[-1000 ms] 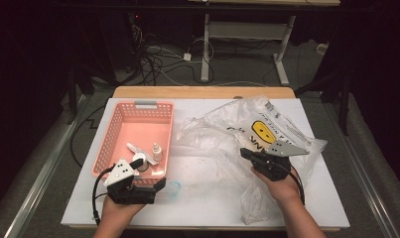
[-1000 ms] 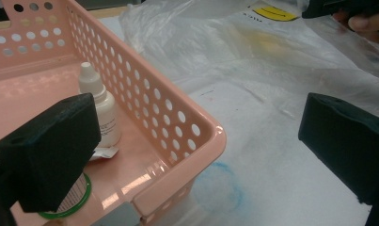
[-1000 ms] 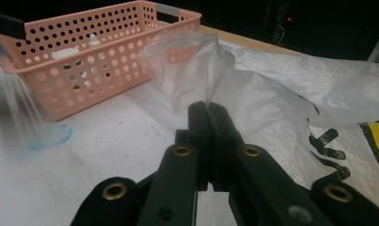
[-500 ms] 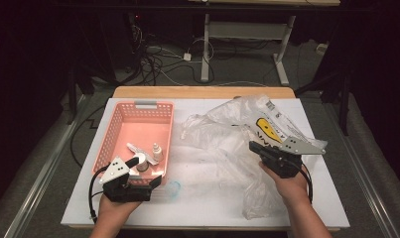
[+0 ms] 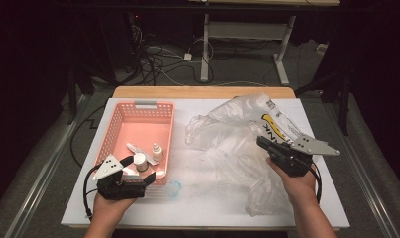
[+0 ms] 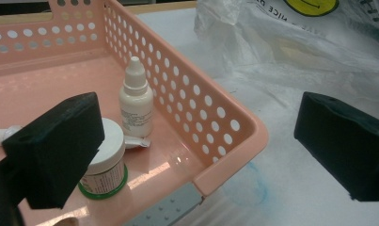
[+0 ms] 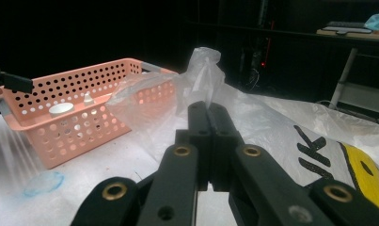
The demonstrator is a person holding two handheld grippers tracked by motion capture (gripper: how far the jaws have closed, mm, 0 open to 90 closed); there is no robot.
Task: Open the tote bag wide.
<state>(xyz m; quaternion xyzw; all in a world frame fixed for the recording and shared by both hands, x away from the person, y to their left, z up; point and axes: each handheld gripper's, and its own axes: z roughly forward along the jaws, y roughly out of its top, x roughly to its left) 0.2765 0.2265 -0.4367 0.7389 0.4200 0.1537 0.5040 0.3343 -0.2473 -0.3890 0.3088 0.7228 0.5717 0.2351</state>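
Note:
A pink perforated basket (image 5: 138, 111) sits on the left of the white table. Inside stand a white dropper bottle (image 6: 136, 101) and a white jar with a green base (image 6: 105, 160), with a small tube (image 5: 133, 148) beside them. My left gripper (image 5: 138, 173) is open, its wide jaws straddling the basket's near right corner (image 6: 215, 122) without touching anything. A crumpled clear plastic bag (image 5: 227, 139) with yellow and black print lies on the right. My right gripper (image 5: 261, 141) is shut on a fold of the bag (image 7: 203, 70), which peaks above the tips (image 7: 208, 110).
A blue smudge (image 5: 173, 187) marks the table just right of the basket's near corner. The table's wooden far edge (image 5: 202, 92) borders a dark floor with cables and desk legs. The bag spreads over most of the table's right half.
My right gripper has moved right and slightly up, pulling the pinched bag with it. The left gripper has stayed near the basket's corner.

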